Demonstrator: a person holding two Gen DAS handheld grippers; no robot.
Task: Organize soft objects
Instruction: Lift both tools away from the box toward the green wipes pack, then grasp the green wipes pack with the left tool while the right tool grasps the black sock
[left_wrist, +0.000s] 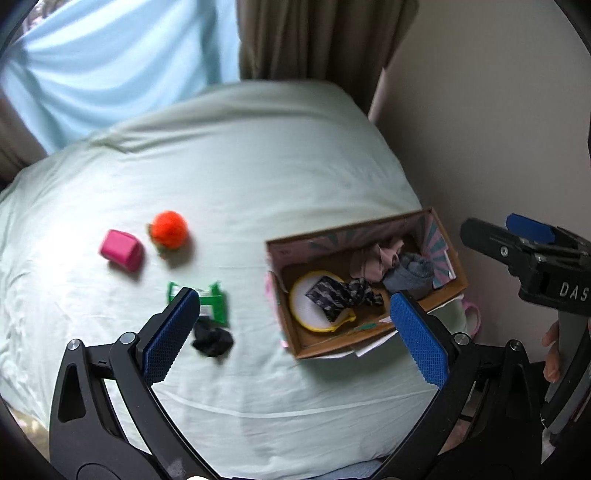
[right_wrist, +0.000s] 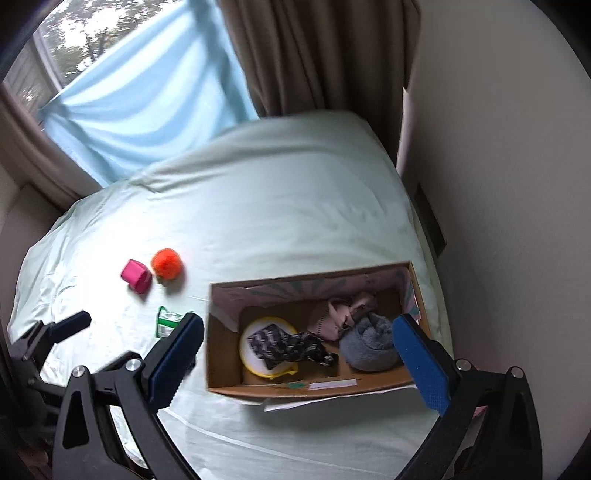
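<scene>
On the pale green bed sheet (left_wrist: 236, 177) lie a pink block (left_wrist: 121, 250), an orange fluffy ball (left_wrist: 169, 229), a green packet (left_wrist: 212, 303) and a crumpled black cloth (left_wrist: 213, 341). A cardboard box (left_wrist: 325, 349) to the right holds a yellow-rimmed round pad (left_wrist: 306, 310), a dark patterned cloth (left_wrist: 343, 295), a pink cloth (left_wrist: 380, 258) and a grey cloth (left_wrist: 410, 275). My left gripper (left_wrist: 295, 332) hovers open over the bed, its left finger beside the black cloth. My right gripper (right_wrist: 299, 360) hangs open above the box (right_wrist: 295, 391), holding nothing.
A wall (right_wrist: 498, 184) runs close along the bed's right side. Brown curtains (right_wrist: 314, 55) and a light blue sheet (right_wrist: 147, 92) over a window stand at the far end. The other gripper shows at each view's edge, with a hand (left_wrist: 552, 354) on the right one.
</scene>
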